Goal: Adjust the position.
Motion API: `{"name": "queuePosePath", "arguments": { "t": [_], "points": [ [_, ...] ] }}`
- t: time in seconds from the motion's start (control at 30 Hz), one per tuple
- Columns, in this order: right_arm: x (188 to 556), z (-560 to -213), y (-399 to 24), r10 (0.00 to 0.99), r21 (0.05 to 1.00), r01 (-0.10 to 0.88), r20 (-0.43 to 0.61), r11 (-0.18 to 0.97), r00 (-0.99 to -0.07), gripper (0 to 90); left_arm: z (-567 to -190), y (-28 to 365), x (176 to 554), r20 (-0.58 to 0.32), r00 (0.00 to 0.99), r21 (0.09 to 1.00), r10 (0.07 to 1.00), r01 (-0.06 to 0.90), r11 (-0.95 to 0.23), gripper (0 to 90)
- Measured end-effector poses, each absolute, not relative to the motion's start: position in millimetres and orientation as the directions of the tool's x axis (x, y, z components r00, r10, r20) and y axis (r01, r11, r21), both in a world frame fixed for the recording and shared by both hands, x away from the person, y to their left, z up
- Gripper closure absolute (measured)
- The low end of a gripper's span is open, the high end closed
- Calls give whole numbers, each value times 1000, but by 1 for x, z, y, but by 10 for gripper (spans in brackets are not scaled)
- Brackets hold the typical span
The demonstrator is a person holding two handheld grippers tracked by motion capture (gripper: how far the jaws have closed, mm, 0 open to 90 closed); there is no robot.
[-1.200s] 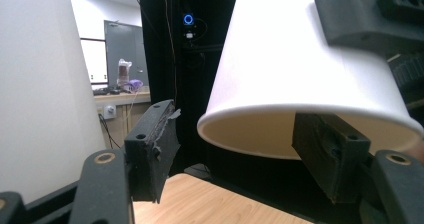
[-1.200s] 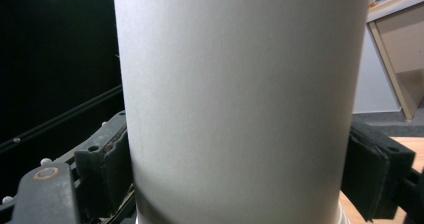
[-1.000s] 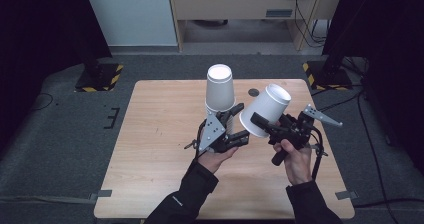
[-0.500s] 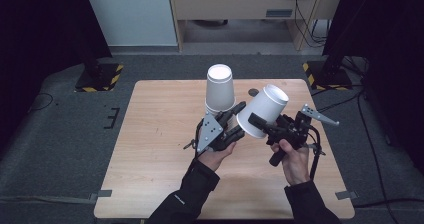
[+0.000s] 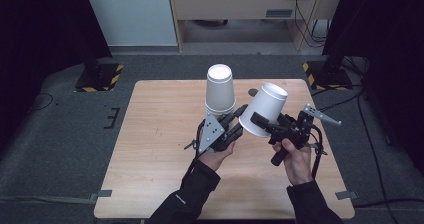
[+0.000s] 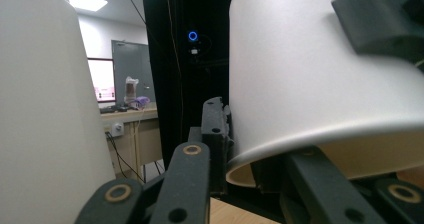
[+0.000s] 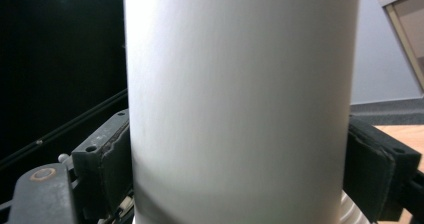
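A white paper cup point(image 5: 220, 88) stands upside down on the wooden table point(image 5: 150, 134); it is the big white wall point(image 6: 45, 109) at the left of the left gripper view. A second white cup point(image 5: 266, 108) hangs tilted above the table, mouth toward the person. My right gripper point(image 5: 262, 116) is shut on its sides, and both pads press the wall point(image 7: 240, 109). My left gripper point(image 5: 240, 121) has just been closing. One jaw lies against the outside of the tilted cup's lower rim point(image 6: 260, 159) and the other reaches under its mouth, so the rim is pinched between them.
A small dark round object point(image 5: 253, 91) lies on the table behind the cups. Black stands with yellow-striped feet point(image 5: 97, 79) point(image 5: 325, 76) flank the far corners. A cabinet point(image 5: 240, 4) and cables sit beyond the table.
The left gripper's jaws have drawn together onto the tilted cup's lower rim. Both hands and the upside-down cup have kept their places.
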State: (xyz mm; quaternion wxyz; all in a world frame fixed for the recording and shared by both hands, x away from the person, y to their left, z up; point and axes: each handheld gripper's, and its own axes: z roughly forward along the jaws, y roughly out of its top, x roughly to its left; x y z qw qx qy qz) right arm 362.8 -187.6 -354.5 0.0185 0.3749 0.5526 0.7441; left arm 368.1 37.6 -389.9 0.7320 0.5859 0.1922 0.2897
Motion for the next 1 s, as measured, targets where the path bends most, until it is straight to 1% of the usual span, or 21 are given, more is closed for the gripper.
{"name": "queuePosePath", "arguments": {
  "t": [0.03, 0.07, 0.43, 1.0],
  "points": [
    [363, -354, -188, 442, 836, 387, 537, -389, -718, 136, -390, 37, 368, 58, 761, 970, 647, -195, 143, 785],
    [363, -353, -188, 455, 842, 368, 527, -395, -717, 102, -389, 38, 366, 52, 766, 971, 641, -188, 146, 809],
    [369, -348, -190, 430, 821, 375, 551, -430, -715, 61, -386, 41, 361, 72, 783, 973, 618, -191, 129, 834],
    [375, -343, -187, 431, 825, 382, 549, -415, -717, 32, -383, 49, 357, 60, 783, 977, 618, -172, 123, 846]
  ]
}}
